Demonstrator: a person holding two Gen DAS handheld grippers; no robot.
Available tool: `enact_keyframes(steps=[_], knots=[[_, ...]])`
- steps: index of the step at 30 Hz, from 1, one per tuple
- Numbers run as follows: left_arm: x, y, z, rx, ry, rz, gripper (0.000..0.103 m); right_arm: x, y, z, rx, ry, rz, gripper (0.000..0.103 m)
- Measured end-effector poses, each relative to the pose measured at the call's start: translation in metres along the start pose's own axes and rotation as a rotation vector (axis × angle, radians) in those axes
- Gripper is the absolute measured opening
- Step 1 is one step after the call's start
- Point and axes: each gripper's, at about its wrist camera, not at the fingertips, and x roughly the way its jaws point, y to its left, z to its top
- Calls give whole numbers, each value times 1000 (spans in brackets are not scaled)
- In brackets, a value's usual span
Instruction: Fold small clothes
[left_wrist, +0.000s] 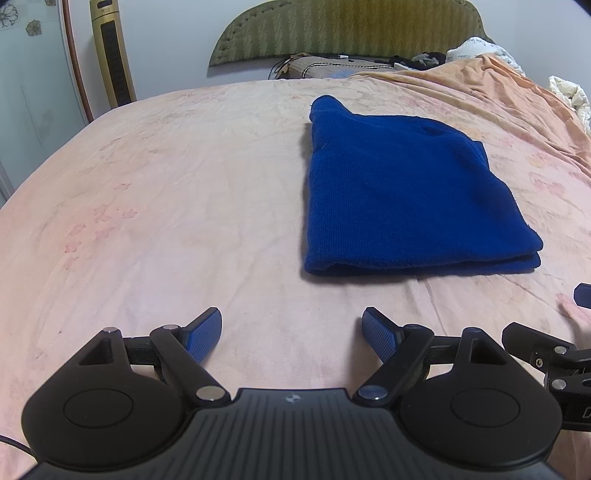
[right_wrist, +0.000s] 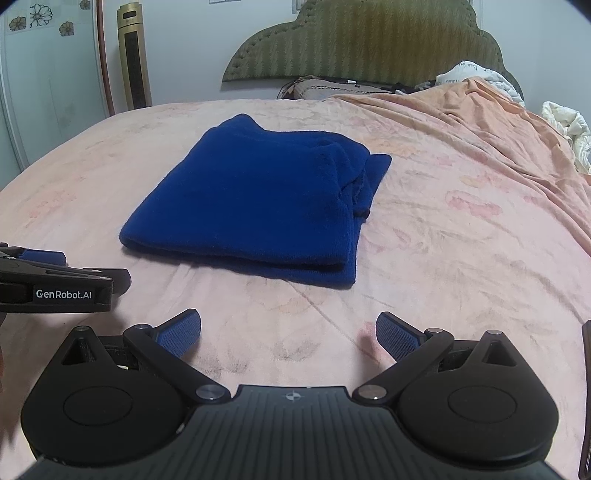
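Ahead, the folded blue garment (left_wrist: 406, 192) lies flat on the pink bedsheet (left_wrist: 166, 192), doubled edge toward me. Both my tongs hover short of it, touching nothing: my left gripper (left_wrist: 291, 334) with jaws spread wide, my right gripper (right_wrist: 288, 334) likewise spread and empty. Behind stands the green headboard (right_wrist: 369, 40).

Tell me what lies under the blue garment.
The garment lies folded in layers on the pink bedsheet, which shows all around it. Whatever is directly beneath or between the layers is covered. Neither gripper touches it.
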Motion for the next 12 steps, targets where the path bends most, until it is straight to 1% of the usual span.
enact_keyframes(steps=[12], knots=[[0, 5, 1, 6, -1, -21, 83, -1, 4, 2, 9, 8, 31, 102]])
